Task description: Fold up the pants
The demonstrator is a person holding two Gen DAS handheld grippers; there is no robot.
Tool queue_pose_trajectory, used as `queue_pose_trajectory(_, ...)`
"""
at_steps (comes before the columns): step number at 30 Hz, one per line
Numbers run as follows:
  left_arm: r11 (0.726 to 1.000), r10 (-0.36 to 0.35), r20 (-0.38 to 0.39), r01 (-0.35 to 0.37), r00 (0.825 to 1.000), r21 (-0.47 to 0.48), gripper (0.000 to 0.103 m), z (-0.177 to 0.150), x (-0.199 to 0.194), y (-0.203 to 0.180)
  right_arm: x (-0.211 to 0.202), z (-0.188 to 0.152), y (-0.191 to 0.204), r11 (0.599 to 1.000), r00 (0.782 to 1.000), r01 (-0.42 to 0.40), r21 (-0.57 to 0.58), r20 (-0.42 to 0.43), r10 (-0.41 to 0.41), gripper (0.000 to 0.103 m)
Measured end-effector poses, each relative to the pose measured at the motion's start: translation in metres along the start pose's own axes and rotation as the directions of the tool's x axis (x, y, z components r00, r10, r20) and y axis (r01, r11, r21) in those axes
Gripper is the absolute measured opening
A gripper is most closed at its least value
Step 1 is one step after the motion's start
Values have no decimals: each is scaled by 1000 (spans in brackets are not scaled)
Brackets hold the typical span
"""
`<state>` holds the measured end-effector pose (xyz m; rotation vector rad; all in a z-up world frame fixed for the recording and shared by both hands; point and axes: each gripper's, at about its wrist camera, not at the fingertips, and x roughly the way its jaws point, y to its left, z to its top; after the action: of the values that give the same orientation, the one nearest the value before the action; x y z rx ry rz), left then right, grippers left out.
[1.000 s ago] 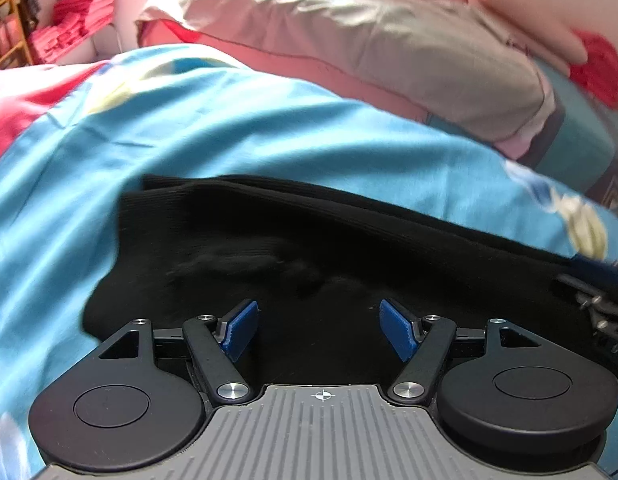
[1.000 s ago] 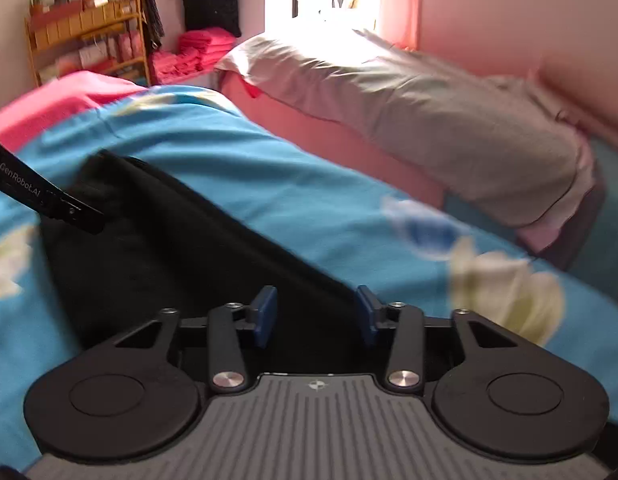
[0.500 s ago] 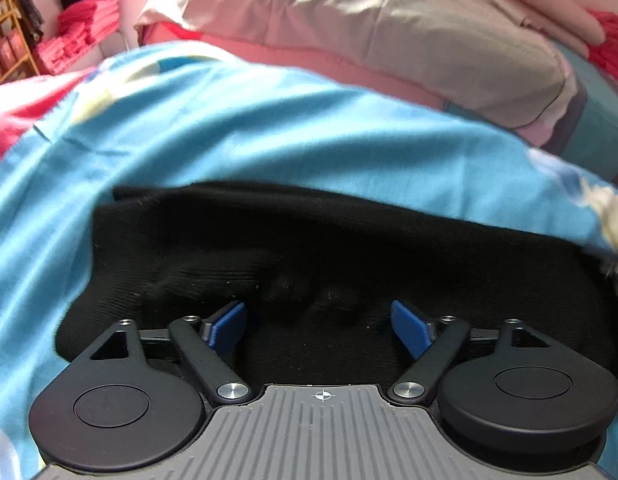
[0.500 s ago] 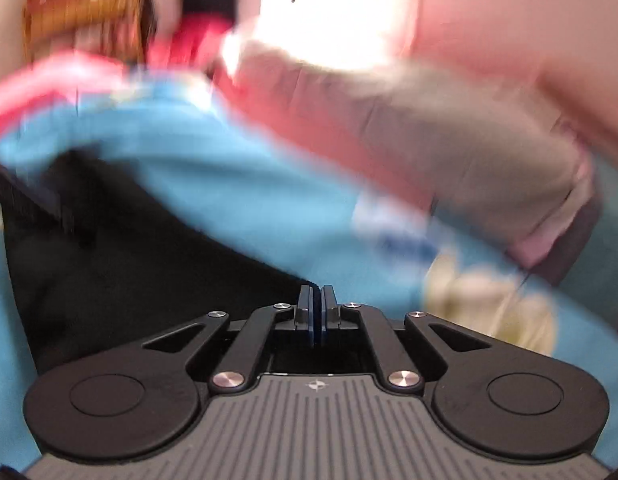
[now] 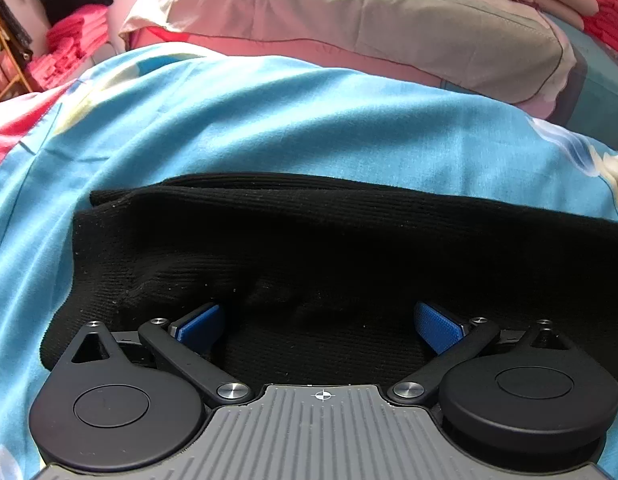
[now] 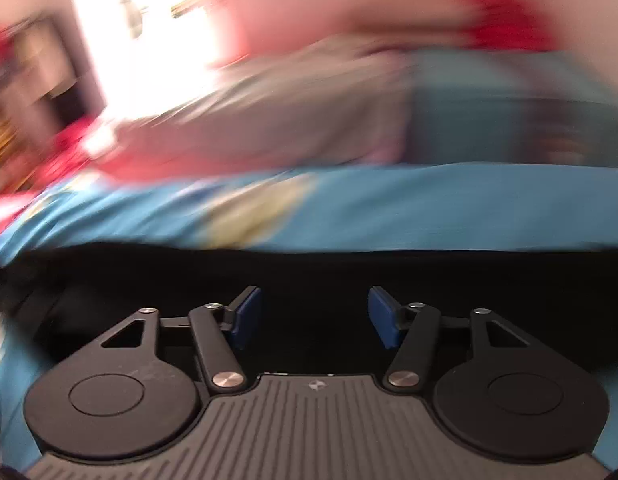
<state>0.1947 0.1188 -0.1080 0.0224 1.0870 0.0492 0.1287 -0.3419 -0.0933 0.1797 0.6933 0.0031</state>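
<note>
Black ribbed pants (image 5: 309,240) lie folded in a long band across a blue bedspread (image 5: 269,128). My left gripper (image 5: 317,324) hovers low over their near left end, wide open, its blue pads (image 5: 199,326) spread above the cloth with nothing clamped. The right wrist view is motion-blurred: the same pants (image 6: 309,276) stretch as a dark strip across it. My right gripper (image 6: 313,316) stands over that strip with its jaws opening, black cloth below the blue pads (image 6: 383,320) but not pinched.
A grey pillow (image 5: 389,20) on pink bedding lies beyond the pants. Pink folded cloth (image 5: 69,52) and a wooden shelf (image 5: 5,60) sit at the far left. Red cloth (image 5: 605,16) lies at the far right. The bedspread carries flower prints (image 6: 261,208).
The right gripper snapped shut, then reopened while swinging sideways and rolling, so its view now faces the pants squarely. The left gripper sank slightly toward the cloth and its jaws widened.
</note>
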Motion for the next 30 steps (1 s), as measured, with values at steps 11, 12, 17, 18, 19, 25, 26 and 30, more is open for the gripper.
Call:
queue_pose_trajectory(11,999,12,-62,-15,998,-40,103,15,4,-1,-17,-47,-122,807,993,47,589,62,-103,80)
queue_pose_trajectory(12,999,26,-61,-28,998,-29,103,15,5,-4,-9,-42,-122,806,990,15,592,103,-95,81)
queue_pose_trajectory(17,999,39,-83,-41,996,-20,103,20,7,-6,27,-18,-129,834,988,92,544,57,-147,17)
queue_pose_trajectory(18,999,39,-90,-40,995,-14,103,21,6,-6,23,-7,-135,824,993,64,562,43,-106,17)
queue_pose_trajectory(19,999,36,-92,-36,995,-5,103,22,4,-7,8,2,-143,815,994,36,579,66,-91,17)
queue_pose_trajectory(25,996,-59,-90,65,994,59,103,20,5,-35,-3,7,-179,834,978,161,527,29,-207,17)
queue_pose_trajectory(26,995,-44,-89,51,995,84,103,19,5,-45,8,1,-192,795,982,175,581,-47,-182,19)
queue_pose_trajectory(30,988,-3,-92,17,996,152,103,20,6,-60,-16,-17,-206,707,980,118,697,33,-195,51)
